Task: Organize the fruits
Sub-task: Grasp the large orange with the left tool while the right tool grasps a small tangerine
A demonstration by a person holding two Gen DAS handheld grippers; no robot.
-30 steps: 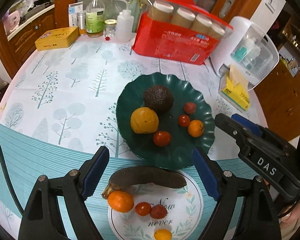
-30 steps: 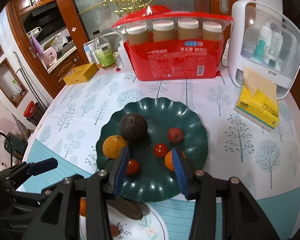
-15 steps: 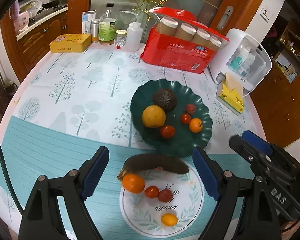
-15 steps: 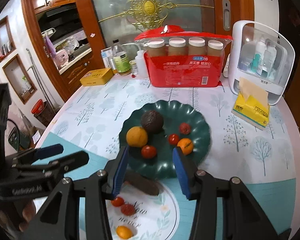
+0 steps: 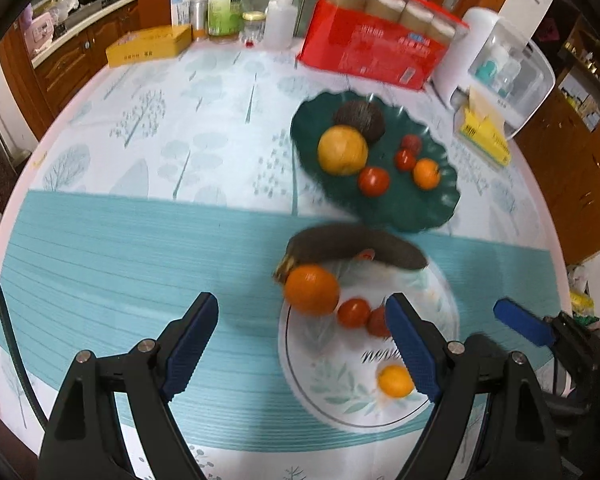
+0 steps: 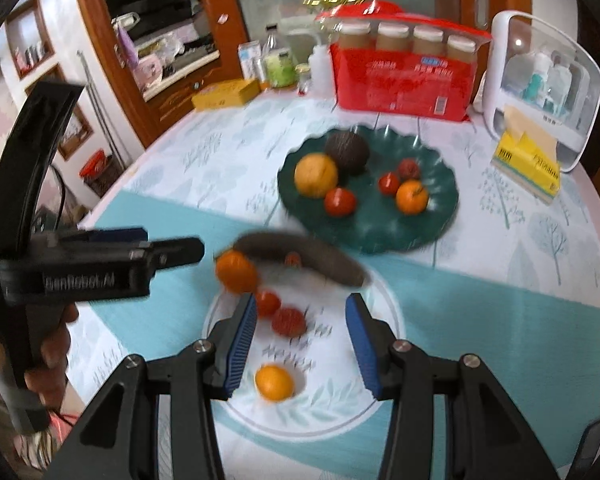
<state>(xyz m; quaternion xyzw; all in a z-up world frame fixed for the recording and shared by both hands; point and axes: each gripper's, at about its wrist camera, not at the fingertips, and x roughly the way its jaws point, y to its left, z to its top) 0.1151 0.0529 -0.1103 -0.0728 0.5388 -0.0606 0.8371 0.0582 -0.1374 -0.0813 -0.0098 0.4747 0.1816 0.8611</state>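
Lengthwise, the dark overripe banana [image 5: 356, 246] runs nearly level across the middle of the left wrist view, stem end at the left and blunt tip at the right, lying over the far rim of the white plate [image 5: 340, 408]; in the right wrist view it slants from upper left down to lower right. An orange [image 5: 311, 289] touches its stem end, and on the plate sit a red tomato [image 5: 353, 312], a darker red fruit [image 6: 288, 321] beside it, and a small orange fruit [image 5: 396, 380] nearer the bottom of the frame. Just beyond the banana, toward the upper right, a dark green scalloped plate [image 5: 404, 212] holds a large yellow-orange fruit [image 5: 342, 150], a dark avocado [image 5: 360, 118], two tomatoes, a small orange and a reddish fruit. Both views are blurred. The left gripper [image 5: 302, 346] hangs over the teal band of the tablecloth [image 5: 140, 248] with its blue pads spread wide and holding nothing. The right gripper [image 6: 302, 346] is over the white plate, its fingers apart and empty, the small orange fruit between them lower down. At the top of the frame stand a red pack of jars [image 5: 376, 46], a yellow box [image 5: 148, 45] and a white dispenser [image 5: 500, 68].
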